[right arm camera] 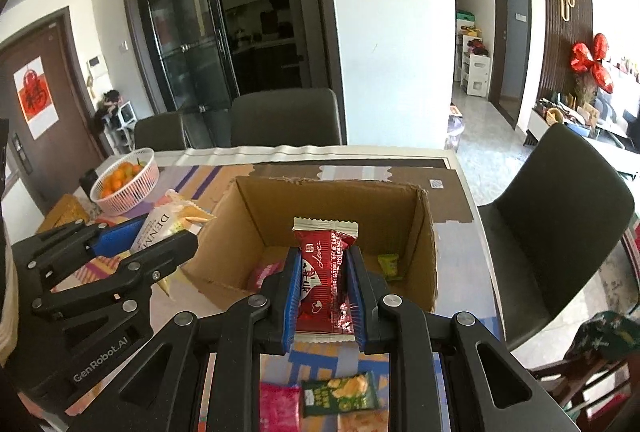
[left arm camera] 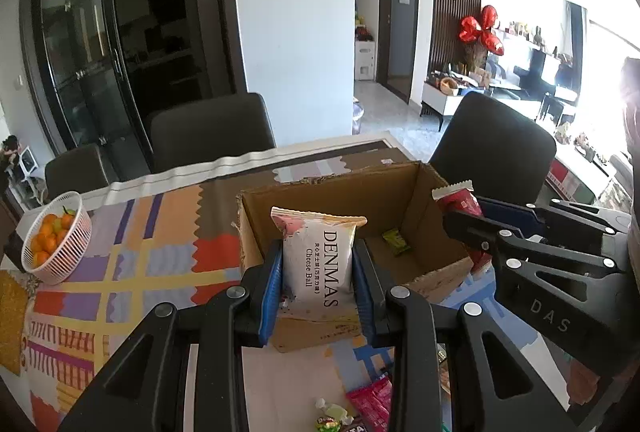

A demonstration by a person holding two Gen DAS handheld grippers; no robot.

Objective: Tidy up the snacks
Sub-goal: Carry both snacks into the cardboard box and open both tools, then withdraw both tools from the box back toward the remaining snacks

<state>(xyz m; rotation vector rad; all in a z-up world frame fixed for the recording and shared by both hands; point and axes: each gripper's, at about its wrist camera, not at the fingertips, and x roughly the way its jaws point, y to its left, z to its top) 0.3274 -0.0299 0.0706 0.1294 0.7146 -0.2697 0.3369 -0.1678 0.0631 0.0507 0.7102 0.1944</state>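
Observation:
My left gripper is shut on a white DENMAS cheese ball packet, held upright above the near left wall of the open cardboard box. My right gripper is shut on a red snack packet, held above the near side of the box. A small green snack lies on the box floor, also in the right wrist view. A pink packet lies inside at the near left. Each gripper shows in the other's view: the right gripper, the left gripper.
A white basket of oranges stands at the table's left. Loose snacks lie on the patterned cloth in front of the box: a pink packet, a green packet, wrapped candies. Dark chairs stand behind and to the right of the table.

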